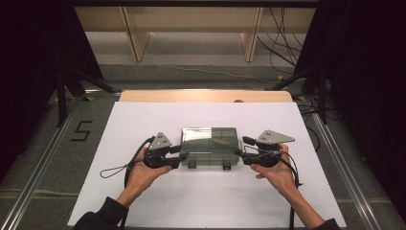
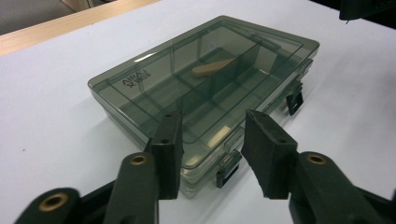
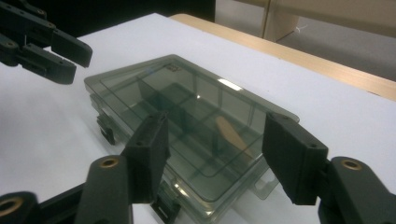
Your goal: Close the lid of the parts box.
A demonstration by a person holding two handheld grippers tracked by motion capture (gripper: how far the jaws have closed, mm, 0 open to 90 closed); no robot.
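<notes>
A smoky see-through compartment box lies flat on the white sheet with its lid down. Inside one compartment rests a tan wooden piece. My left gripper is at the box's left end and my right gripper at its right end. In the left gripper view the jaws stand apart in front of a corner of the box, not pressing on it. The right gripper also frames the box with its jaws spread and clear of it.
Two dark latches hang from the box's near edge. The wooden table edge runs behind the sheet. Cables trail from the grippers. Black stands and a shelf frame stand beyond the table.
</notes>
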